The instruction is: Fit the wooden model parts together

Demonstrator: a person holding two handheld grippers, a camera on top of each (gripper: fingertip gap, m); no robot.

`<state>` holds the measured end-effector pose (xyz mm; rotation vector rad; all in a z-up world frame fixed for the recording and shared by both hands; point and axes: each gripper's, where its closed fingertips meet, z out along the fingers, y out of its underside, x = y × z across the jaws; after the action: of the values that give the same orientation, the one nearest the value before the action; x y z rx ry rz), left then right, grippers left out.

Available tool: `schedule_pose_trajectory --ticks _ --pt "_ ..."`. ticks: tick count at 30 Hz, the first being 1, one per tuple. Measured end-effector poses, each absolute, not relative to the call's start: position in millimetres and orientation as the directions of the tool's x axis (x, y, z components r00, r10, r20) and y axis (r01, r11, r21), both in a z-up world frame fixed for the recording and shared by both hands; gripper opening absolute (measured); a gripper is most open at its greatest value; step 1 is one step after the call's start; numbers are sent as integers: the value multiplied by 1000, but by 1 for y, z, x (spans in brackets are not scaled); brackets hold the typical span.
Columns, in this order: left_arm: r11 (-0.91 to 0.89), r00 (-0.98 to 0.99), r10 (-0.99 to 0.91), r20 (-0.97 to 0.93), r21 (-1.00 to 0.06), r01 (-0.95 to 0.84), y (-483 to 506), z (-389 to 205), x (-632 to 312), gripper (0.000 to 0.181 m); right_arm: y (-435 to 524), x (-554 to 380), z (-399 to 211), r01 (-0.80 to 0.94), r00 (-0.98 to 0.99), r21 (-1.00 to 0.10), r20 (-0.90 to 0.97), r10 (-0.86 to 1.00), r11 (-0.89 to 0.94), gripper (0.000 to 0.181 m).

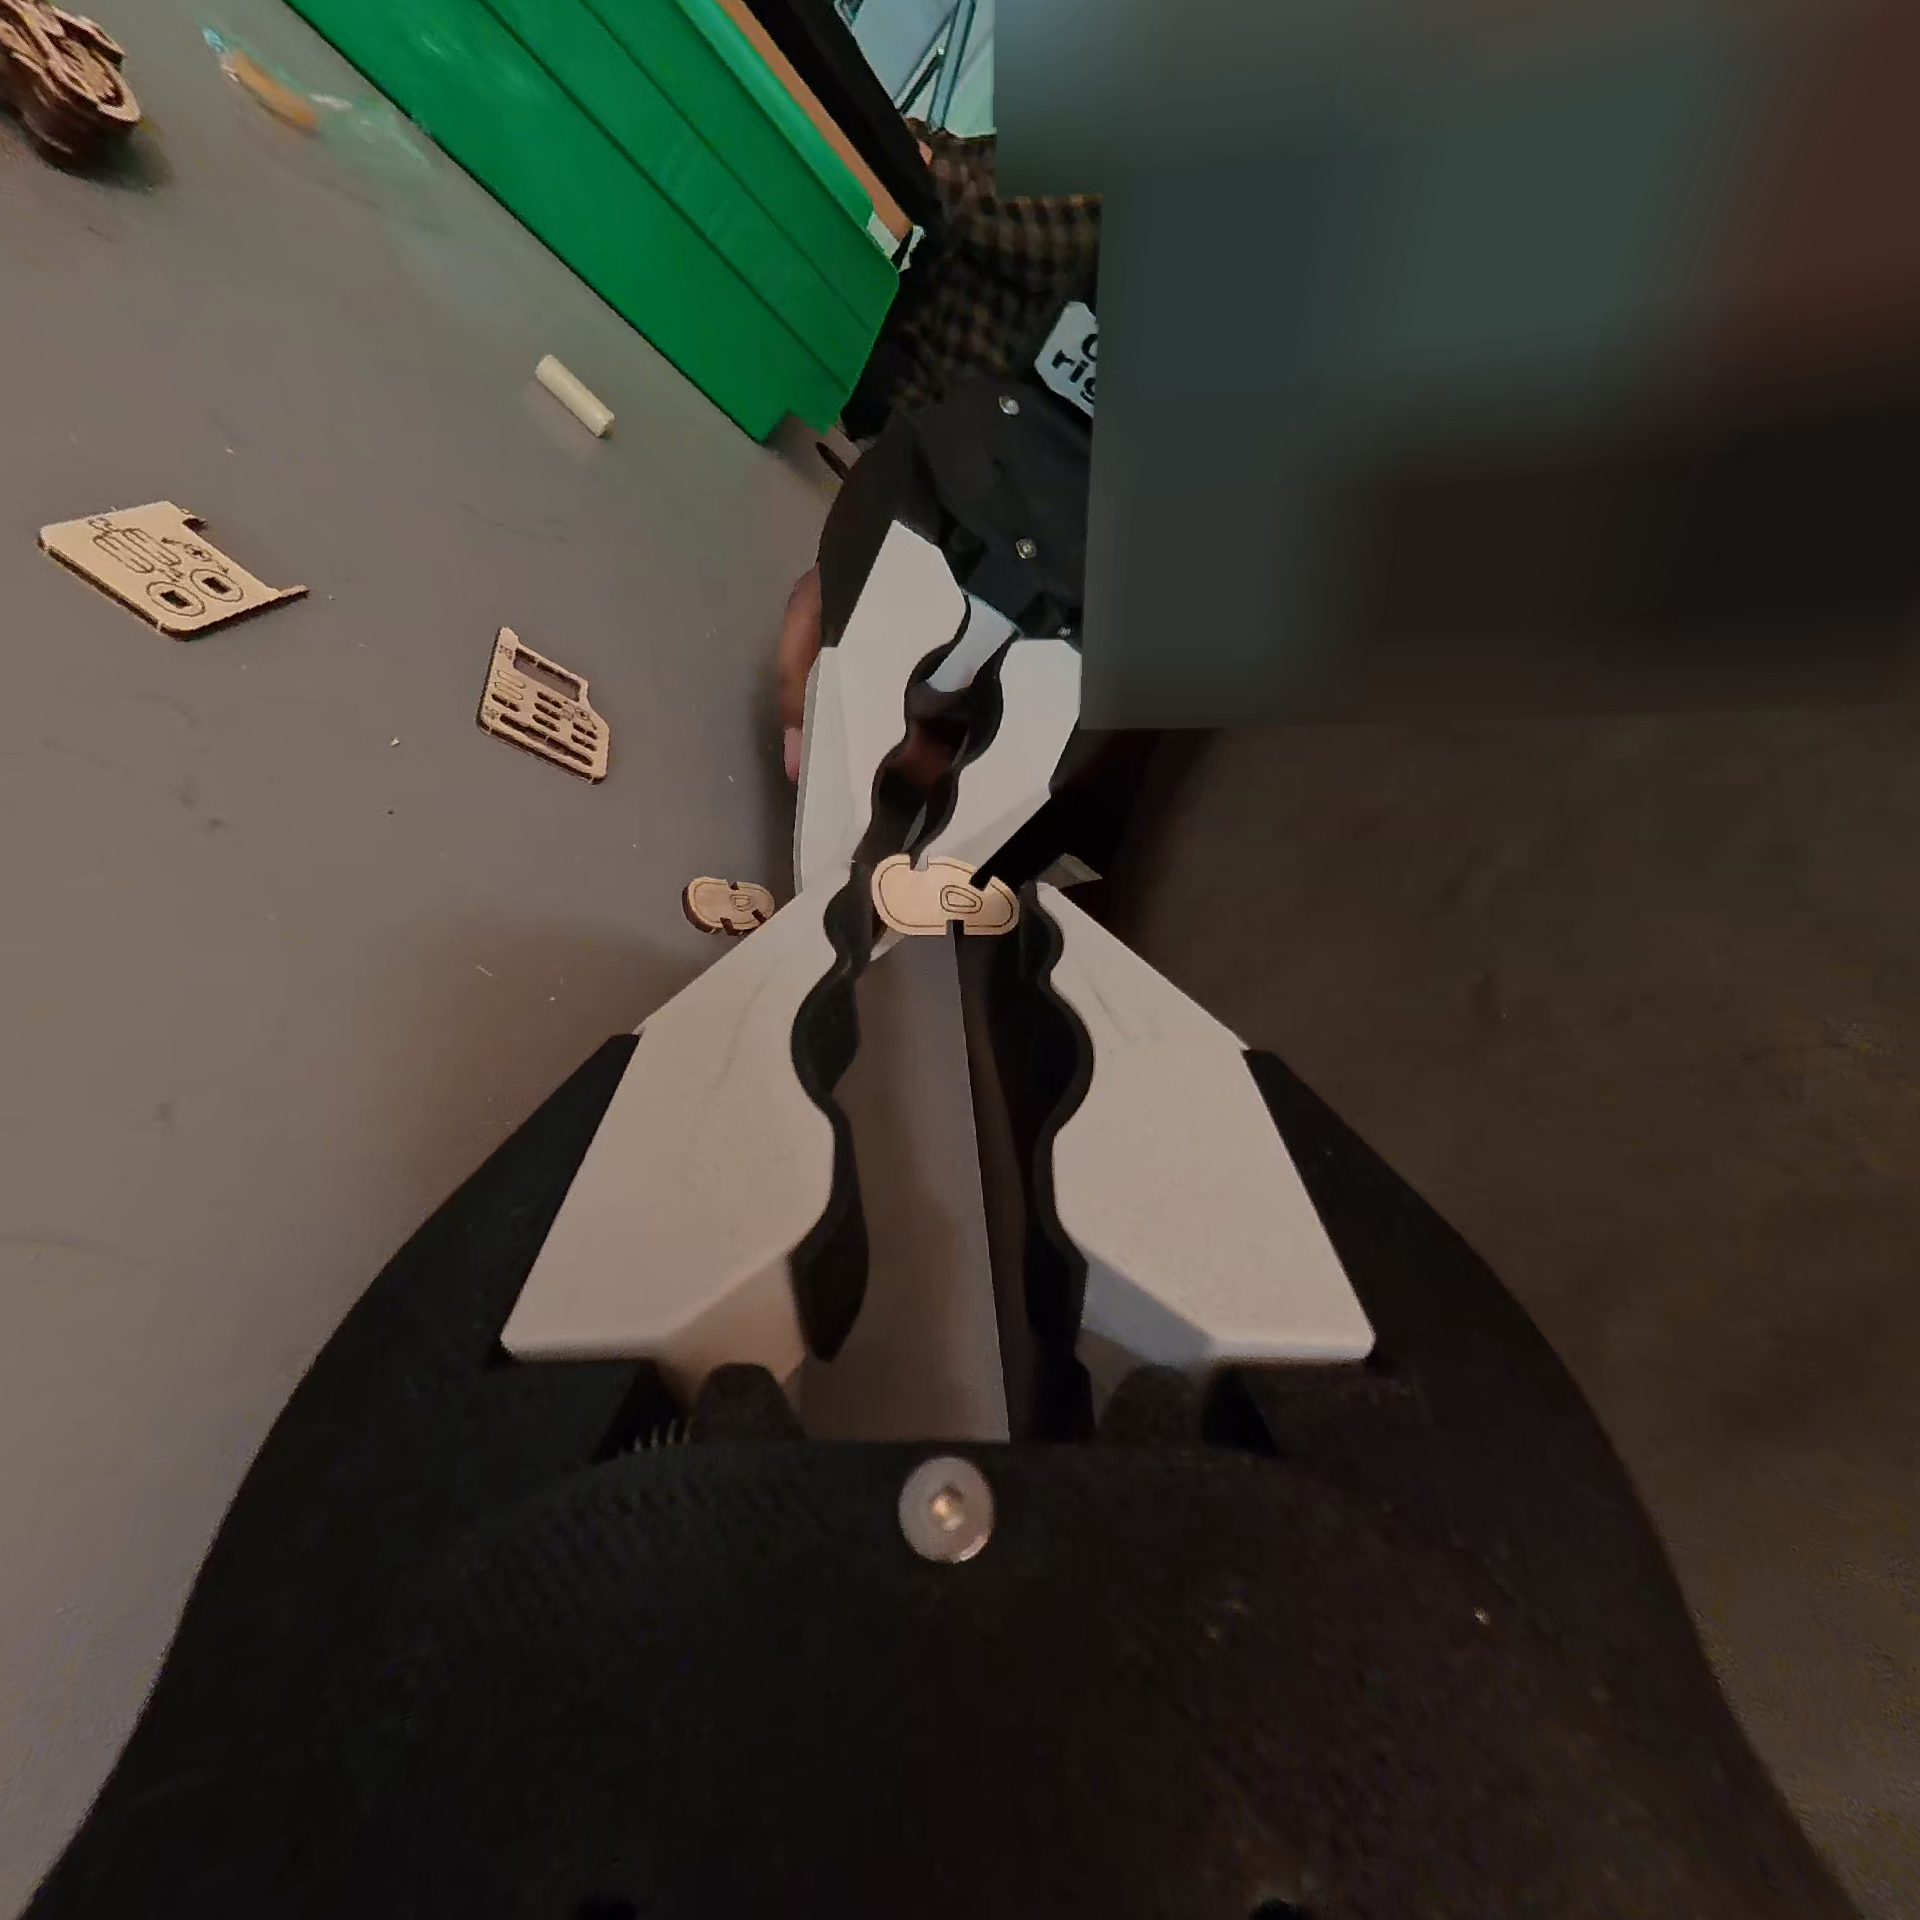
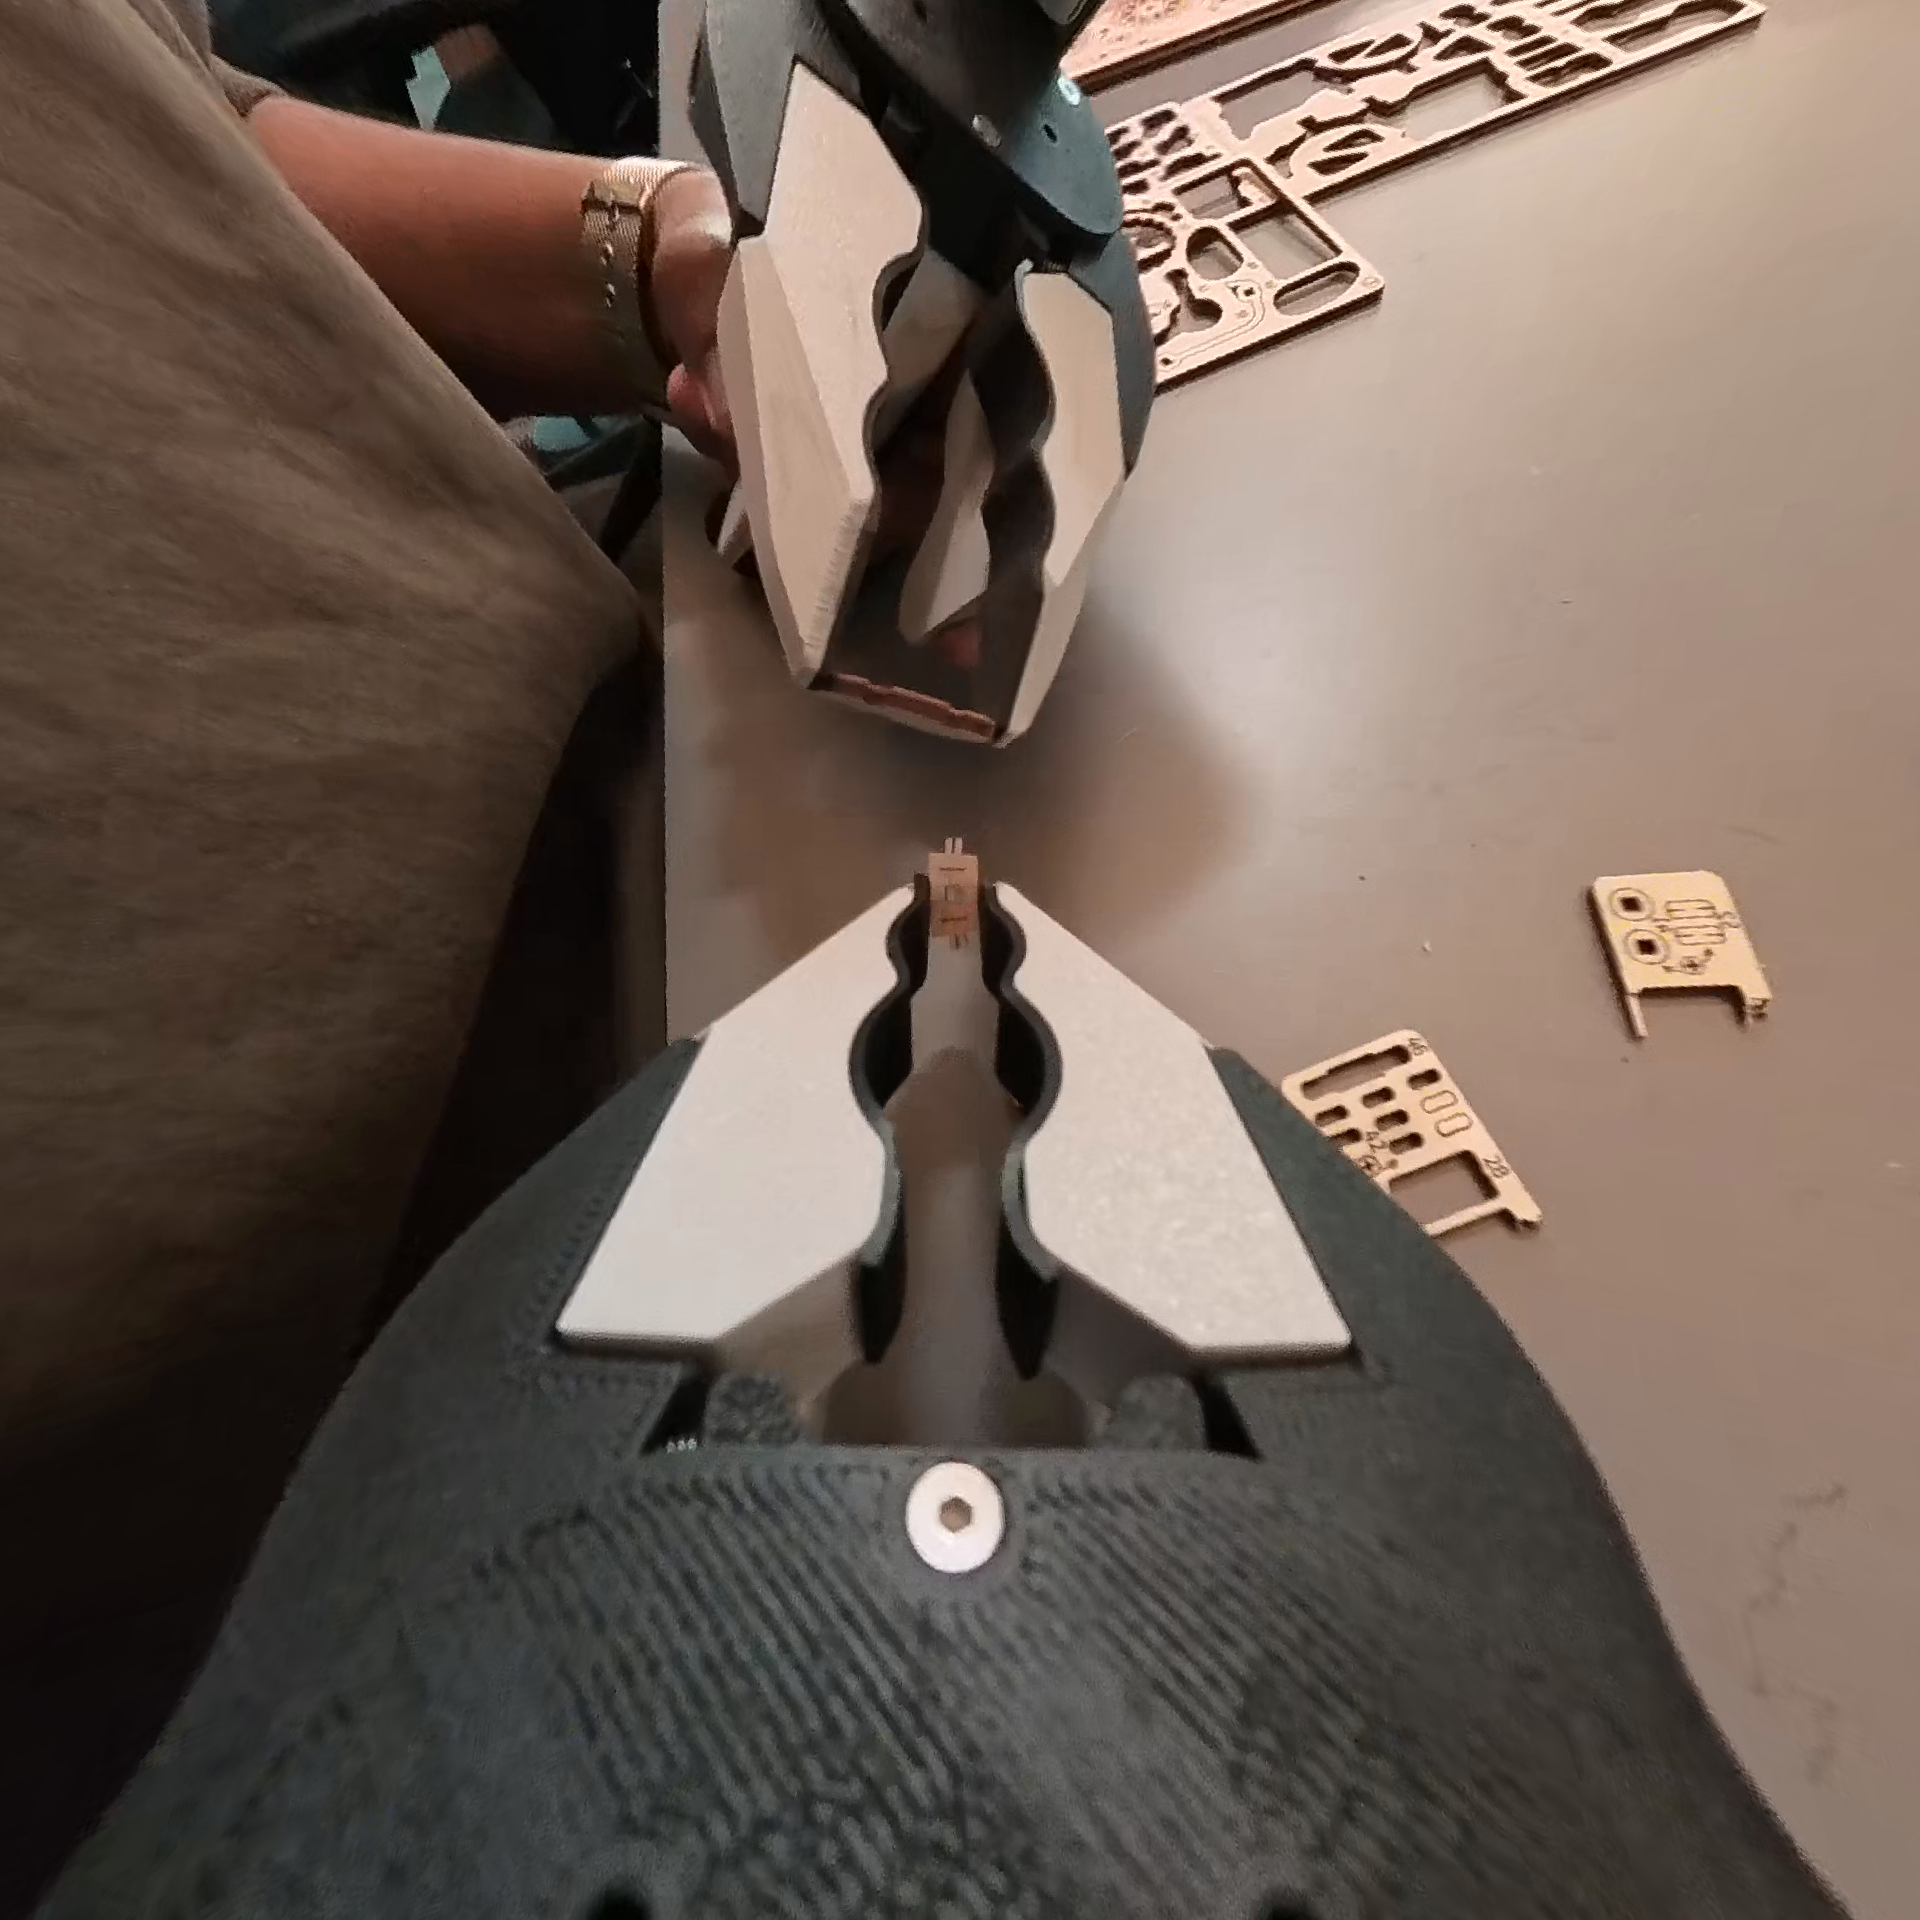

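Both grippers clamp 1 part each—the left gripper a flat oval notched wooden piece, the right gripper at 12 o'clock a tiny pronged wooden connector—tips facing, nothing joined yet.

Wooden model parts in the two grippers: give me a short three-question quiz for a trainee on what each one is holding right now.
1. True or false: the left gripper is shut on an oval wooden piece.
2. The fingers of the right gripper pinch: A) a small wooden peg; B) a metal screw; C) nothing.
3. In the right wrist view, do the two held parts touch?

Key: 1 true; 2 A; 3 no, a gap shows between them.
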<state>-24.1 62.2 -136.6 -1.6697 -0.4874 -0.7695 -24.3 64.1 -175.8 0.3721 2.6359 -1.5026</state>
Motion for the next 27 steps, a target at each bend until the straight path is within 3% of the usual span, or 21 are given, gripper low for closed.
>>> schedule_pose_trajectory --ticks 8,18,23,27 --pt "-221 756 -61 652 -747 627 62 -135 -23 26 67 -30 -161 284 -957 -870 -233 173 403 8" --pt "-227 821 -17 571 -801 553 54 -135 -21 26 64 -20 -152 149 -986 -897 -101 135 416 8" --pt "-318 887 40 460 -835 448 53 -147 -16 26 66 -21 -141 162 -983 -914 -115 145 373 8" --pt "-402 940 62 335 -854 331 56 -157 -10 27 66 -21 -156 122 -987 -883 -58 152 454 8"
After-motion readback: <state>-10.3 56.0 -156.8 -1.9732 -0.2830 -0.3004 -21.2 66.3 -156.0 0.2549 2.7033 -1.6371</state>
